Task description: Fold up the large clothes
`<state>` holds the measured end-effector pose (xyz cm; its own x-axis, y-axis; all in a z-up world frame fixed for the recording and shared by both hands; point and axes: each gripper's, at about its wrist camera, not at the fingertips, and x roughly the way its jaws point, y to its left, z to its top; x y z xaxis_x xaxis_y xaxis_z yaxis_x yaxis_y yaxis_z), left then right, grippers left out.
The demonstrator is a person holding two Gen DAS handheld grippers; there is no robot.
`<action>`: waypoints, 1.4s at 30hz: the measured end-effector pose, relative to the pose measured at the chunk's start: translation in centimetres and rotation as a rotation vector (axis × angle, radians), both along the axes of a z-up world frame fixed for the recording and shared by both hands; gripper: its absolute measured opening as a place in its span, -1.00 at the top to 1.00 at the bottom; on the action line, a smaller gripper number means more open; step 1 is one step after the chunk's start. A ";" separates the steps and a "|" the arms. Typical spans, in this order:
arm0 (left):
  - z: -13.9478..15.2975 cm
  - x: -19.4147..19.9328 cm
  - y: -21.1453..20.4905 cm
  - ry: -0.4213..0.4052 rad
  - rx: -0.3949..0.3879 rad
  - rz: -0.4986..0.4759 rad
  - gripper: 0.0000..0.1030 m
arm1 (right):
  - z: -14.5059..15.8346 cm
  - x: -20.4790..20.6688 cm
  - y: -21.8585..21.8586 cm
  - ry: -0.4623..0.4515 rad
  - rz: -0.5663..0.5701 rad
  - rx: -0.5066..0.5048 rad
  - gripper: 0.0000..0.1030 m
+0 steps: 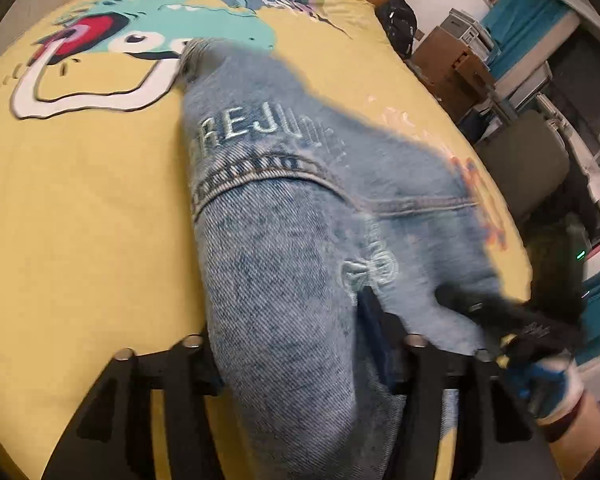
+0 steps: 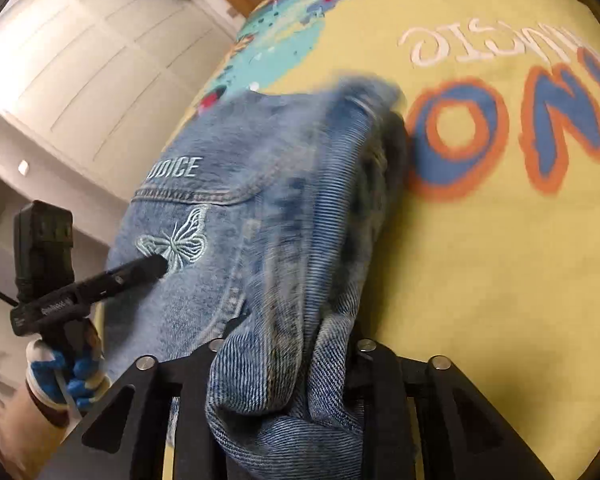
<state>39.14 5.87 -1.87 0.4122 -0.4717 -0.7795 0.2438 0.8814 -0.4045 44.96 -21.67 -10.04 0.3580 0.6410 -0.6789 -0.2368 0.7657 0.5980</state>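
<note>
Our left gripper (image 1: pixel 296 364) and right gripper (image 2: pixel 288 364) are matte black, each with angular fingers (image 1: pixel 172 392) topped by silver screw heads. Our hand (image 2: pixel 66 376) wears a blue-and-white glove above bare wrist skin.

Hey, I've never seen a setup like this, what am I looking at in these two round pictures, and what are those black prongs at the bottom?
No robot here: a person holds a hand-held grasping tool in each hand, each with a wide-angle camera looking along its two black fingers, hence the round pictures. One picture is from the left tool, the other from the right tool. Each also shows the other tool, held in a hand in a blue and white glove. On the bed lies a yellow printed bedspread, and on it a light blue denim garment with an embroidered butterfly. Both tools appear to be clamped on its near edge, lifting it for folding.
</note>
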 end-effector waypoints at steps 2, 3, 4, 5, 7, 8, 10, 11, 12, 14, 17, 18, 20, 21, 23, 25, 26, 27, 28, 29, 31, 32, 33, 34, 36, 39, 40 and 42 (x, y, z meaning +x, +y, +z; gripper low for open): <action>0.9 -1.3 1.0 -0.023 0.005 0.014 -0.24 | 0.1 -0.4 -0.9 0.002 -0.021 0.009 0.29; 1.3 -2.0 1.1 -0.031 0.020 0.007 -0.24 | 0.3 -0.5 -1.4 0.001 -0.027 -0.005 0.26; 1.6 -3.0 1.4 -0.041 0.047 -0.002 -0.26 | 0.3 -0.3 -1.8 0.000 -0.031 -0.020 0.21; 1.8 -3.9 1.5 -0.044 0.063 -0.005 -0.27 | 0.5 -0.5 -2.3 0.000 -0.039 -0.043 0.21; 1.8 -5.5 2.1 -0.044 0.080 0.004 -0.32 | 0.7 -1.5 -3.3 0.003 -0.071 -0.072 0.19; 1.6 -6.2 2.3 -0.043 0.084 0.013 -0.33 | 0.9 -2.1 -3.7 0.008 -0.089 -0.081 0.18; 1.6 -6.5 2.6 -0.039 0.085 0.037 -0.34 | 1.2 -3.5 -4.0 0.013 -0.112 -0.122 0.18; 1.5 -7.0 2.4 -0.038 0.086 0.054 -0.34 | 1.4 -4.1 -4.2 0.019 -0.123 -0.144 0.18; 1.8 -7.5 2.3 -0.041 0.093 0.071 -0.34 | 1.6 -5.2 -4.5 0.026 -0.136 -0.165 0.18; 2.6 -7.9 1.2 -0.055 0.123 0.099 -0.33 | 2.3 -5.8 -4.1 0.035 -0.164 -0.229 0.17; 4.7 -10.4 0.3 -0.088 0.150 0.135 -0.33 | 3.3 -7.5 -4.6 0.019 -0.181 -0.325 0.13; 5.2 -11.3 0.3 -0.101 0.152 0.148 -0.33 | 3.7 -7.9 -4.7 0.011 -0.191 -0.350 0.13; 6.6 -13.3 0.2 -0.126 0.168 0.182 -0.38 | 5.1 -9.7 -4.8 -0.011 -0.209 -0.394 0.13; 7.1 -14.2 0.2 -0.140 0.178 0.199 -0.40 | 5.7 -10.6 -4.8 -0.028 -0.214 -0.414 0.13; 7.9 -16.6 0.2 -0.170 0.203 0.239 -0.50 | 7.1 -13.2 -4.5 -0.077 -0.220 -0.427 0.13; 8.5 -19.0 -0.1 -0.197 0.231 0.264 -0.54 | 7.6 -14.9 -3.4 -0.105 -0.227 -0.420 0.11; 8.8 -20.2 -0.4 -0.208 0.246 0.272 -0.55 | 8.0 -16.4 -3.2 -0.122 -0.230 -0.418 0.02; 8.9 -21.0 -0.5 -0.219 0.261 0.277 -0.56 | 8.4 -17.7 -2.9 -0.138 -0.235 -0.419 -0.04; 9.0 -22.4 -0.8 -0.232 0.284 0.283 -0.62 | 8.6 -19.2 -2.8 -0.153 -0.241 -0.425 -0.13; 9.0 -23.4 -0.9 -0.242 0.299 0.288 -0.70 | 8.8 -20.1 -2.5 -0.164 -0.249 -0.431 -0.15; 9.1 -25.5 -1.2 -0.262 0.321 0.300 -0.81 | 9.0 -22.5 -2.3 -0.182 -0.264 -0.438 -0.20; 9.2 -26.7 -1.3 -0.275 0.335 0.306 -0.84 | 9.1 -23.7 -2.3 -0.190 -0.275 -0.439 -0.25; 9.1 -27.4 -1.4 -0.284 0.344 0.308 -0.84 | 9.2 -24.8 -2.3 -0.197 -0.289 -0.442 -0.28; 9.2 -28.3 -1.5 -0.294 0.354 0.311 -0.87 | 9.2 -25.9 -2.5 -0.204 -0.303 -0.447 -0.36; 9.2 -29.8 -1.7 -0.310 0.365 0.318 -0.97 | 9.3 -28.1 -2.6 -0.226 -0.334 -0.469 -0.53; 9.2 -31.3 -2.1 -0.331 0.379 0.315 -0.98 | 9.8 -30.8 -2.6 -0.257 -0.373 -0.487 -0.60; 9.3 -31.8 -2.3 -0.343 0.387 0.315 -0.98 | 10.1 -31.7 -2.7 -0.266 -0.387 -0.488 -0.62; 9.6 -32.8 -2.6 -0.371 0.395 0.317 -0.98 | 10.5 -33.2 -2.8 -0.285 -0.412 -0.486 -0.80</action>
<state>6.34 3.31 7.69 0.7617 0.0121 -0.6478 0.0074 0.9996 0.0275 11.73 -24.48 0.44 0.7137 0.0621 -0.6977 0.0337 0.9919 0.1228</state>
